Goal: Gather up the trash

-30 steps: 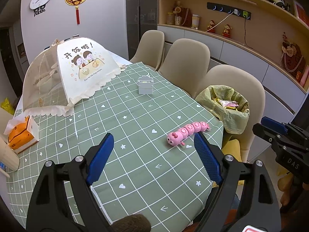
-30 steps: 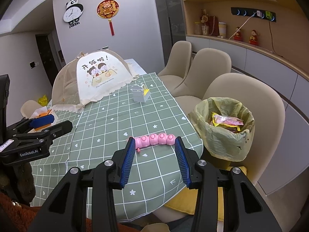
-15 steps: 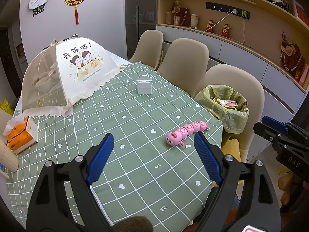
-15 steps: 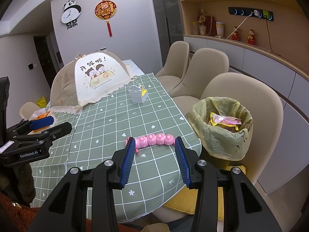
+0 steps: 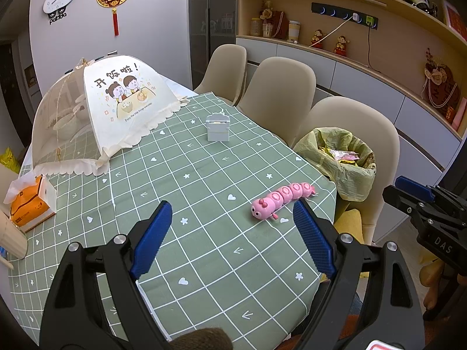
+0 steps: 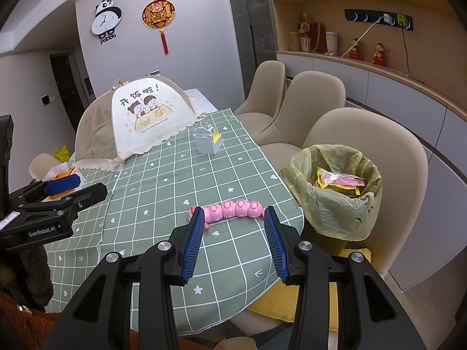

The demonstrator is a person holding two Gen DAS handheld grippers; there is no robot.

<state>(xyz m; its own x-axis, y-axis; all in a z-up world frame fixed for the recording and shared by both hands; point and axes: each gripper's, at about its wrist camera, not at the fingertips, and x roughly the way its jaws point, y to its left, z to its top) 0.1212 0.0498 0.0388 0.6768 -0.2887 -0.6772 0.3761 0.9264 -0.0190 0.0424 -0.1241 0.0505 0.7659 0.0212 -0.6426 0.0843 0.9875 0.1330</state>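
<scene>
At three o'clock, your bin (image 6: 335,195) already holds wrappers; only a pink toy (image 6: 233,210) lies on the bench (image 6: 163,192). Both tongs, left (image 5: 230,239) and right (image 6: 233,245), gape empty.

Glossy pink plastic caterpillar (image 5: 281,200) on matt checked cloth tablecloth (image 5: 204,233)

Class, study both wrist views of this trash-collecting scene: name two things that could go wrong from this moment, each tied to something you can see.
1. The pink caterpillar toy lies near the table edge in front of the open right gripper; it could be binned as trash or nudged off.
2. The lined trash bin sits on a chair seat beside the table; a bump or careless drop might tip it.
</scene>
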